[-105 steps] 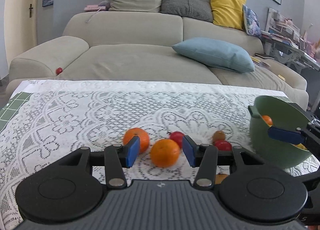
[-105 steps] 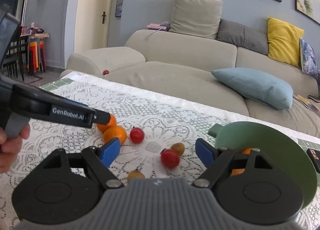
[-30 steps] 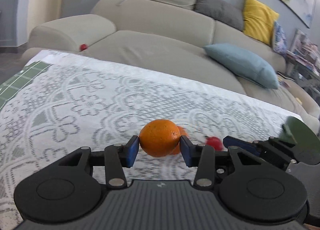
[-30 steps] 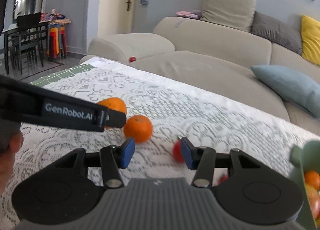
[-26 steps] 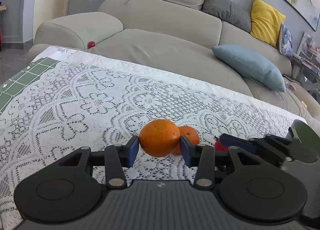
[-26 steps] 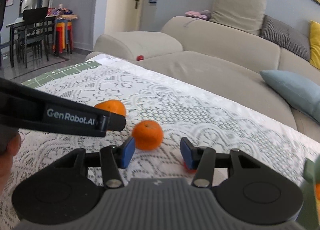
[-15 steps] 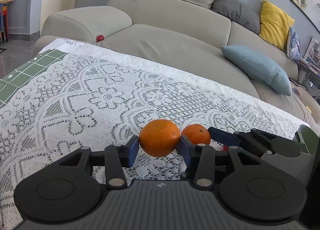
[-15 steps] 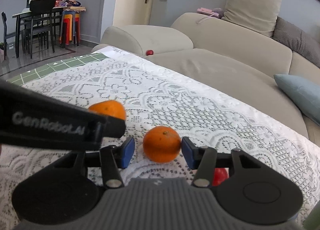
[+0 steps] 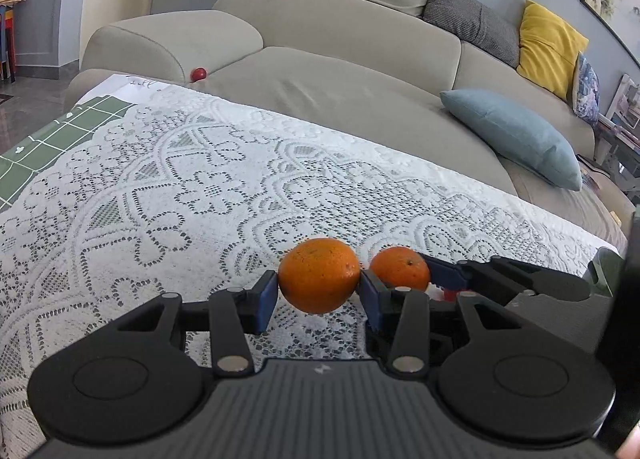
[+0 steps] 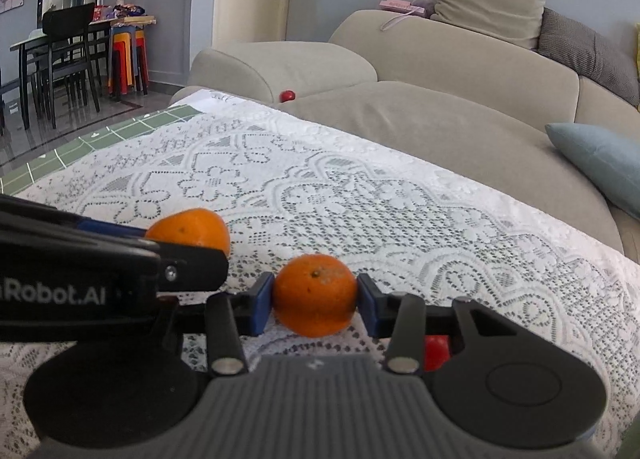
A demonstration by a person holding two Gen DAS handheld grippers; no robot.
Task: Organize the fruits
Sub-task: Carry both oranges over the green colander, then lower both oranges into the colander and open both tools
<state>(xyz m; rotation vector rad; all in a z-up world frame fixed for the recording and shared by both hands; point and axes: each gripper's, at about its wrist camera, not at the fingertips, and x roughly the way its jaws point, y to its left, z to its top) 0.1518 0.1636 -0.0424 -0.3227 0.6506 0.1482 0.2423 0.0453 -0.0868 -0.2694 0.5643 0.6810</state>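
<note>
The left claw (image 9: 318, 295) grips a large orange (image 9: 319, 275) above the lace-covered counter (image 9: 160, 187). Just beside it, the right claw (image 10: 315, 305) is closing on a smaller mandarin (image 10: 315, 294), pads touching its sides. Only the right view shows a red fruit (image 10: 435, 351) behind its finger. Farther off, a small red ball (image 9: 198, 74) sits on the beige sofa (image 9: 340, 71).

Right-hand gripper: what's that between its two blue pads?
In the right wrist view, an orange sits between the blue pads of the right gripper, whose jaws are closing; both pads already look pressed against it.
</note>
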